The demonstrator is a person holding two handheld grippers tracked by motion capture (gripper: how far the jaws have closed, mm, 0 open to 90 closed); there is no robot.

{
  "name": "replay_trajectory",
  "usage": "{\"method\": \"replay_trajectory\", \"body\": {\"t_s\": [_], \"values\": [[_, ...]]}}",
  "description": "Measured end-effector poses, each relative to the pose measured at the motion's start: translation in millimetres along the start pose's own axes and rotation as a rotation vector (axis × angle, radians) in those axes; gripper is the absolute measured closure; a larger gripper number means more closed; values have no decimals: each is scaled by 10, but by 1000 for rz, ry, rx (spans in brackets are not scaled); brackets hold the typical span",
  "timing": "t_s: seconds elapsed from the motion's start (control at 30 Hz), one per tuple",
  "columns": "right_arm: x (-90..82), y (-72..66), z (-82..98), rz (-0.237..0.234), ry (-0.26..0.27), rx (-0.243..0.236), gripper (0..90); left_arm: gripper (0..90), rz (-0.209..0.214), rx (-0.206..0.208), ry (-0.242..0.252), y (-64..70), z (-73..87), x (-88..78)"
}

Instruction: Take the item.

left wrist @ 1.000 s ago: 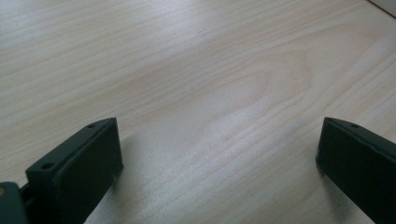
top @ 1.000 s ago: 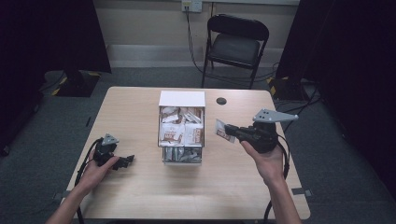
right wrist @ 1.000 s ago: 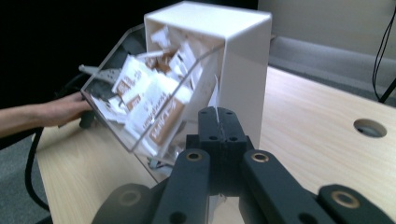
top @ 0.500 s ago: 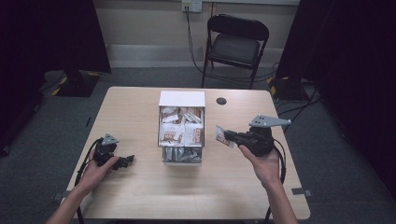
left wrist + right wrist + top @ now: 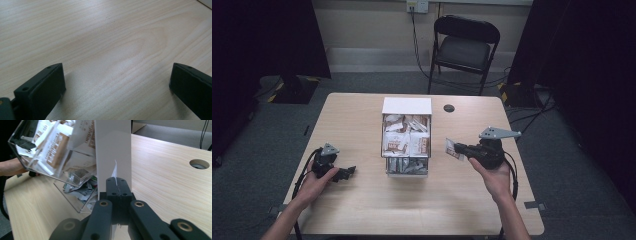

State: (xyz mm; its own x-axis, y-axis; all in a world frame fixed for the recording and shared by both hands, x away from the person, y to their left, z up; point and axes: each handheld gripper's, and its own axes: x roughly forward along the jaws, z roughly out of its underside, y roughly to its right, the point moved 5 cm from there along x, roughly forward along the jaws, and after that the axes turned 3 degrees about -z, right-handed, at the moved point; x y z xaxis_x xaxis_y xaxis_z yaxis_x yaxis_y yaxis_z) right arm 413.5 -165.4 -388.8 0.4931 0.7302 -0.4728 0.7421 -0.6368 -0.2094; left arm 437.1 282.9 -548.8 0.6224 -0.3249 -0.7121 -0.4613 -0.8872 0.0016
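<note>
- From the high view, the right tool (image 5: 460,149) is held over the bench (image 5: 362,210), just right of the clear box (image 5: 407,172), with a small packet (image 5: 454,149) at its tip.
- The right gripper view shows the grip itself: the jaws are pressed together on the packet (image 5: 115,173), seen edge-on as a thin white sliver sticking up between them.
- That view also looks through the box (image 5: 50,152) wall to white and brown packets stacked inside, with the white back panel (image 5: 113,147) straight ahead.
- The high view adds the layout: the box stands at mid-bench, open on top, its white end (image 5: 407,105) away from the person.
- The left tool (image 5: 348,172) lies low at the bench's left side, well apart from the box.
- The left gripper view shows its jaws spread wide over bare wood (image 5: 112,45), nothing between them.
</note>
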Motion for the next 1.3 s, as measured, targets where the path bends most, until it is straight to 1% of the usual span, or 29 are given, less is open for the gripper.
{"method": "replay_trajectory", "body": {"t_s": [0.17,0.27,0.37,0.43,0.5,0.63,0.77,1.0,1.07,1.3], "values": [[36,46,50,7,-3,7,900,0,0,0,0,0,0,0],[100,87,116,12,-25,18,900,0,-1,0,1,0,0,1],[131,113,145,13,-29,26,900,0,0,3,-2,-2,1,-2],[165,136,169,21,-41,29,900,0,0,0,0,0,0,-1],[201,152,197,17,-51,35,900,0,0,3,-2,-2,1,-2],[236,169,230,20,-57,41,900,0,0,3,-2,-2,1,-1],[299,205,312,25,-87,49,900,0,-1,1,-1,0,0,-1],[363,234,376,33,-106,55,900,0,0,0,0,0,0,0],[408,262,423,34,-119,64,900,0,0,4,-3,-2,1,-2],[508,300,497,38,-142,73,900,0,-1,0,1,0,0,1]]}}
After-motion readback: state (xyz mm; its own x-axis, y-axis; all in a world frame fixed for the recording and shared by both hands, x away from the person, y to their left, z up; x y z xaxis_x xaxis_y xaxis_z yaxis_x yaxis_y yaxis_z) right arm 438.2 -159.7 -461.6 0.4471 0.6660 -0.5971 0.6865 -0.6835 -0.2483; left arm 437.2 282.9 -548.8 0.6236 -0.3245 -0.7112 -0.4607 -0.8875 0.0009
